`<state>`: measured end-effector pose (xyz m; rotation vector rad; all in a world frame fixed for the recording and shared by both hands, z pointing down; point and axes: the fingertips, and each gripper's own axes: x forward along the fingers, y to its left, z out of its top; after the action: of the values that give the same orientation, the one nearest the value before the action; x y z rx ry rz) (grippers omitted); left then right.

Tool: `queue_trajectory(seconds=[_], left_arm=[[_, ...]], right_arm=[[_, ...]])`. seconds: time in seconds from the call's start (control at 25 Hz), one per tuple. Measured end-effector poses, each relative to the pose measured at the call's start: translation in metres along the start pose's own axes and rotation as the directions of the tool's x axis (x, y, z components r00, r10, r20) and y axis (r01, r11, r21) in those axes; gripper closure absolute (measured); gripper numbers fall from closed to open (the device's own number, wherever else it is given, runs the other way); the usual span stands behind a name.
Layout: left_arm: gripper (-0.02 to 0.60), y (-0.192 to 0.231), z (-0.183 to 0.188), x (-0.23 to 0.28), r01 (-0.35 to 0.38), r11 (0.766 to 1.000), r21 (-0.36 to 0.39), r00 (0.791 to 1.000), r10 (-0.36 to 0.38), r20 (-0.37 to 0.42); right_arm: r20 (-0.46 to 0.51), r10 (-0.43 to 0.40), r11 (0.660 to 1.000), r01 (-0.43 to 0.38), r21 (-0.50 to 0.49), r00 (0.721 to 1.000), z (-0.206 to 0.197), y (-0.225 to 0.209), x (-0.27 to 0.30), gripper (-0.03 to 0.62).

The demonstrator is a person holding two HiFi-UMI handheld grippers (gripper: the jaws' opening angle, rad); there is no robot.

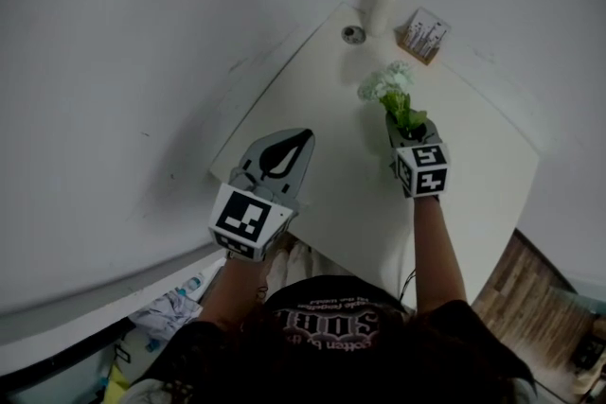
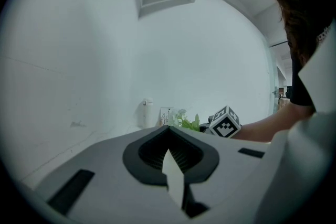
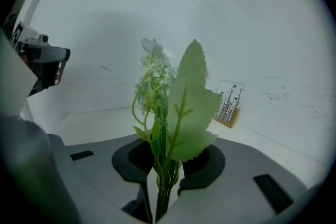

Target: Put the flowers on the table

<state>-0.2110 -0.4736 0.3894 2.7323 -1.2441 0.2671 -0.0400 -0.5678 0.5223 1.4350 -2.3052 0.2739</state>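
The table [image 1: 346, 175] lies open near its middle; a white bottle [image 1: 381, 0] and a card stand [image 1: 423, 35] occupy its far corner.

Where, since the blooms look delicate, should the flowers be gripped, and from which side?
Grip the flowers at the bundled stems below the big leaf, coming from the stem end, jaws closing across the bunch. The stems gather narrowly there; the blooms spread. The right gripper holds them so.

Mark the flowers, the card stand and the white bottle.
flowers [image 1: 388, 86]: head view, on the white blossoms.
card stand [image 1: 424, 34]: head view, on the card's face.
white bottle [image 1: 380, 3]: head view, on its body.
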Motion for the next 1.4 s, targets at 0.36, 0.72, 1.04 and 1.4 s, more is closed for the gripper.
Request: queue_trajectory(seconds=[0.36,0.72,1.04,1.4], left_arm=[[0.578,0.005,-0.013,0.004,0.010,1.000,-0.018,0.999,-0.011,-0.033],[0.578,0.007,-0.014,0.004,0.009,1.000,-0.020,0.999,-0.010,-0.030],[0.578,-0.008,-0.014,0.001,0.039,0.999,-0.010,0.999,-0.039,-0.025],[0.578,-0.018,-0.002,-0.004,0.045,0.999,-0.004,0.999,-0.045,-0.010]], right_arm=[[-0.087,0.020,0.999,-0.016,0.044,0.996,-0.030,0.000,0.026,0.469],[-0.132,0.044,0.998,-0.037,0.056,0.990,-0.041,0.005,0.028,0.336],[-0.121,0.033,0.998,-0.026,0.055,0.992,-0.035,0.011,0.010,0.281],[-0.012,0.020,0.999,-0.020,0.042,1.000,0.005,0.013,-0.036,0.279]])
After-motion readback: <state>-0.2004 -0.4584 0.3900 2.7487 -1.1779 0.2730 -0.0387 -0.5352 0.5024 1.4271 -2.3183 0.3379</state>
